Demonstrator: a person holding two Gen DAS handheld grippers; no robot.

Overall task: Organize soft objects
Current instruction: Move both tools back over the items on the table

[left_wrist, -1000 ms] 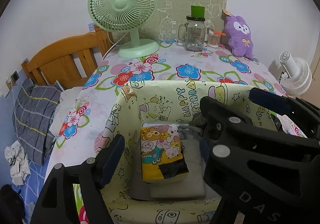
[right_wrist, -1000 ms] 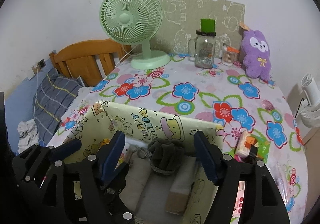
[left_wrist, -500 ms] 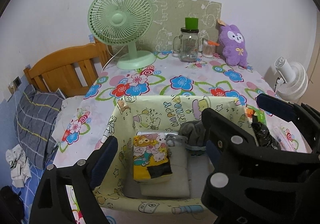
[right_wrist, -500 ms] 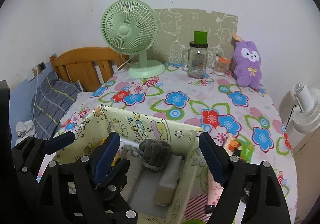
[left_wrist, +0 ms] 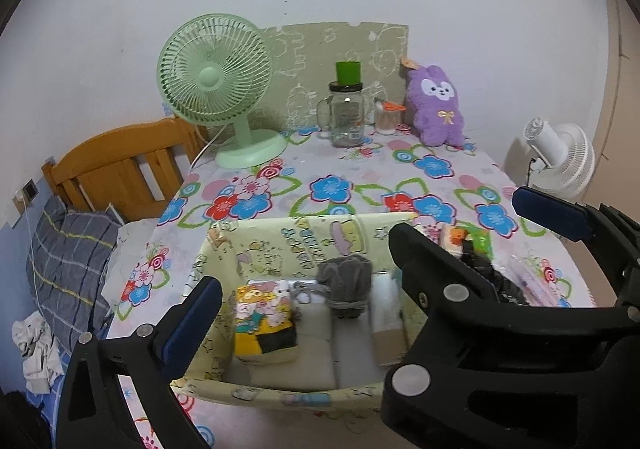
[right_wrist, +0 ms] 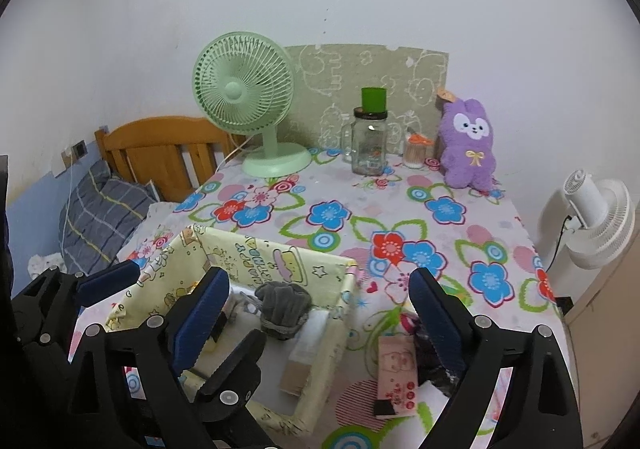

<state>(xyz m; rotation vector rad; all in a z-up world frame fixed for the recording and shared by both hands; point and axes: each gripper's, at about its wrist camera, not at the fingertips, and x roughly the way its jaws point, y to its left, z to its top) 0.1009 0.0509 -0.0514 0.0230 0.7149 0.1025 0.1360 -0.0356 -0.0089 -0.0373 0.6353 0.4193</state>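
A pale yellow cartoon-print fabric bin stands on the flowered table near its front. Inside lie a yellow cartoon tissue pack, a grey rolled sock bundle and white folded cloth. My left gripper is open and empty, held above the bin. My right gripper is open and empty, above the bin's right wall. A pink tissue pack and dark soft items lie on the table right of the bin. A purple plush bunny sits at the back right.
A green desk fan stands at the back left, a glass jar with green cap mid-back, and a small toothpick jar beside the bunny. A white floor fan stands right of the table; a wooden headboard left.
Both grippers have pulled back and upward away from the bin, which looks smaller and lower now. The items in the bin have not moved.
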